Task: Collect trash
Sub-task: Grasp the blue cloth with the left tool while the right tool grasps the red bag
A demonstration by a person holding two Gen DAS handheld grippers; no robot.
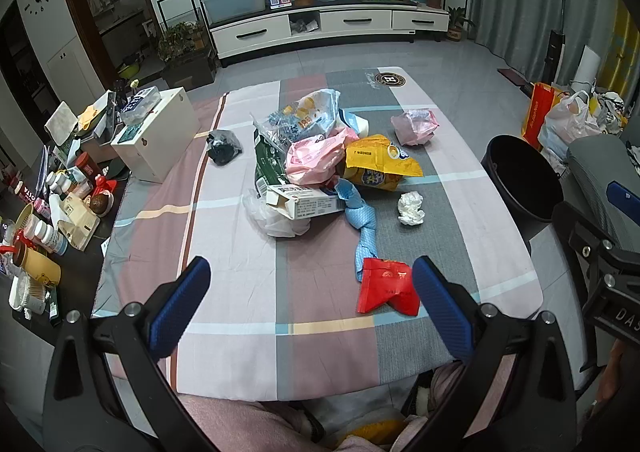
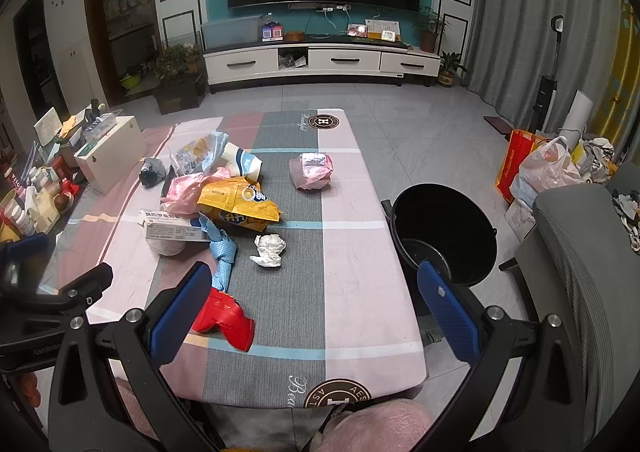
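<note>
- Hovering over the near edge of the bench [image 1: 240, 292], the left claw [image 1: 312, 292] has its blue-padded fingers [image 1: 180, 304] spread wide apart and grips nothing.
- Just inside its right finger, at about 2 o'clock from the claw's middle, lies a crumpled red plastic wrapper [image 1: 386, 286] on the checked pink-and-grey cloth.
- A knotted light-blue cloth strip [image 1: 364, 224] runs from the red wrapper toward 12 o'clock into the main heap.
- That heap holds a white cardboard carton [image 1: 308, 204], a pink plastic bag [image 1: 316, 160], a torn yellow snack bag [image 1: 380, 164] and a clear printed bag [image 1: 308, 112] at the far side.
- A white crumpled tissue ball [image 1: 411, 208] sits apart at 3 o'clock of the heap; a small dark grey bag [image 1: 223, 146] lies at its 9 o'clock; a pink foil-lined bundle [image 1: 414, 127] rests alone toward 1 o'clock.
- The right claw [image 2: 316, 304] is likewise held wide apart and empty above the near bench edge, the red wrapper [image 2: 224, 322] touching or just beside its left finger [image 2: 180, 312].
- A round black plastic bucket [image 2: 444, 228] stands on the floor just beside the bench's right edge, at 2 o'clock from the right claw.
- Bottles and jars [image 1: 44, 228] crowd a low surface at 9 o'clock.
</note>
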